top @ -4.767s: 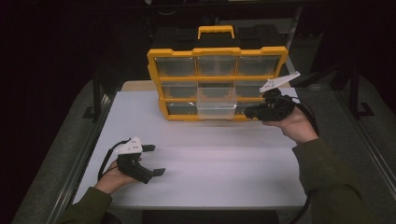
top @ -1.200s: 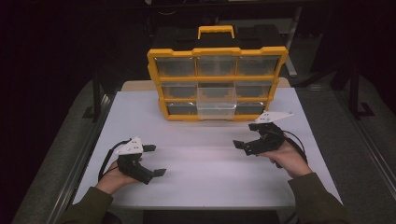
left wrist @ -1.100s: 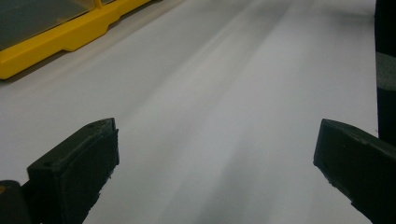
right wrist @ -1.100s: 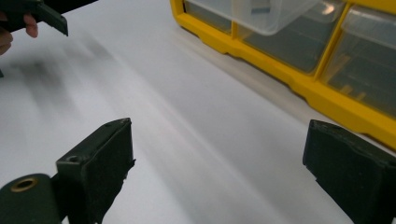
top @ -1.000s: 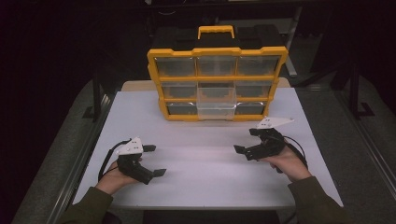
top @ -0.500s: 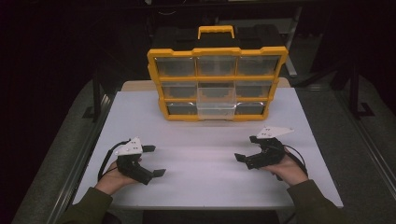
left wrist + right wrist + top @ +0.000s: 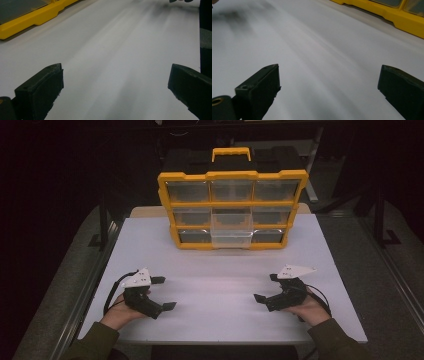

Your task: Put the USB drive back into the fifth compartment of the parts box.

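A yellow-framed organizer (image 7: 232, 210) with clear drawers stands upright at the back of the white table (image 7: 220, 270). Its lower middle drawer (image 7: 231, 236) sticks out a little. My left gripper (image 7: 164, 293) rests near the front left of the table, open, with nothing between its fingers. My right gripper (image 7: 265, 287) sits at the front right, also open and holding nothing. In the left gripper view the gripper (image 7: 112, 85) spreads wide over bare table, with the organizer's yellow base (image 7: 32, 17) at top left. In the right gripper view the gripper (image 7: 329, 85) is equally wide, the yellow base (image 7: 387, 12) at top right.
A black case with a yellow handle (image 7: 231, 154) stands behind the organizer. Dark metal frame legs (image 7: 102, 215) flank the table on both sides. Both forearms come in over the table's front edge.
My right gripper has come away from the organizer's right side and moved back toward the table's front right. The left gripper has stayed where it was.
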